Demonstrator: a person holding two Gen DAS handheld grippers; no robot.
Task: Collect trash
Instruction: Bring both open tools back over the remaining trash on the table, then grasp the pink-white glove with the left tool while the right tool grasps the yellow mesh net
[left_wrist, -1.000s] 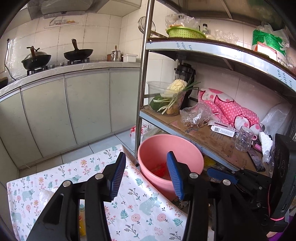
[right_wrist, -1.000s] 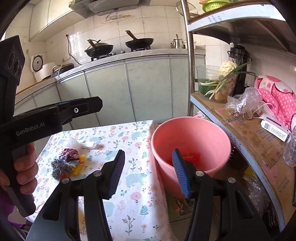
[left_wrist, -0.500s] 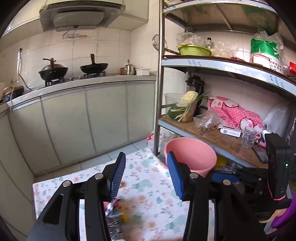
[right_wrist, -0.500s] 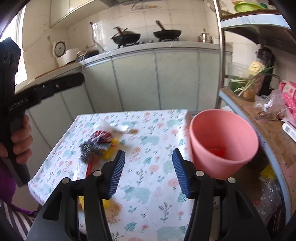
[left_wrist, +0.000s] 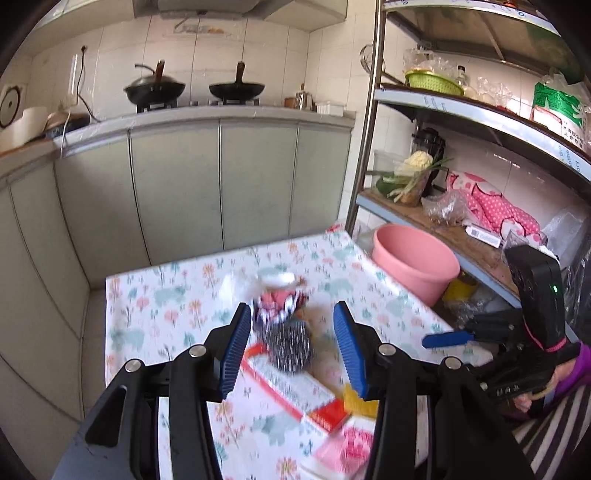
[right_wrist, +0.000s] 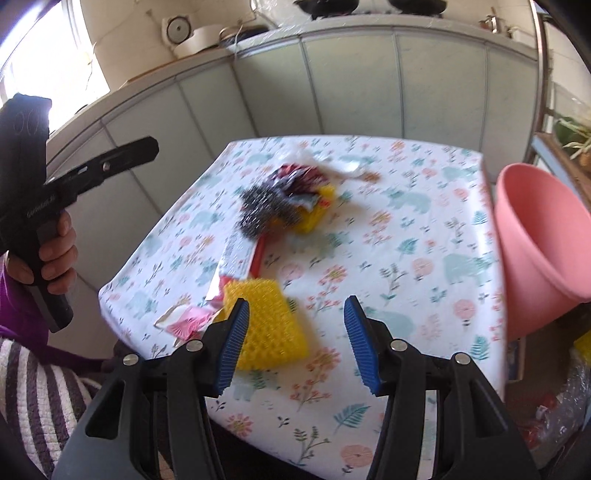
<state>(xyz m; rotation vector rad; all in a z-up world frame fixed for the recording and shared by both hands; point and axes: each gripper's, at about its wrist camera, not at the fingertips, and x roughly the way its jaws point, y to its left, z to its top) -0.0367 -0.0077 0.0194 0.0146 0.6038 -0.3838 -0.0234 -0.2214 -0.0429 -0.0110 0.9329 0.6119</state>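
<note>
Trash (right_wrist: 280, 206) unreadable; "GenRobot" marks left tool (right_wrist: 125, 155).

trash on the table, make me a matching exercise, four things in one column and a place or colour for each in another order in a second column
Things:
1. steel wool scourer
2. yellow sponge
3. pink bucket
4. two woks

Places:
a. on the stove at the back counter
b. off the table's edge, beside the metal shelf rack
c. mid-table in the trash pile, next to a red crumpled wrapper
d. nearest table edge, just ahead of the right gripper's open fingers

Pairs: 1-c, 2-d, 3-b, 4-a
</note>
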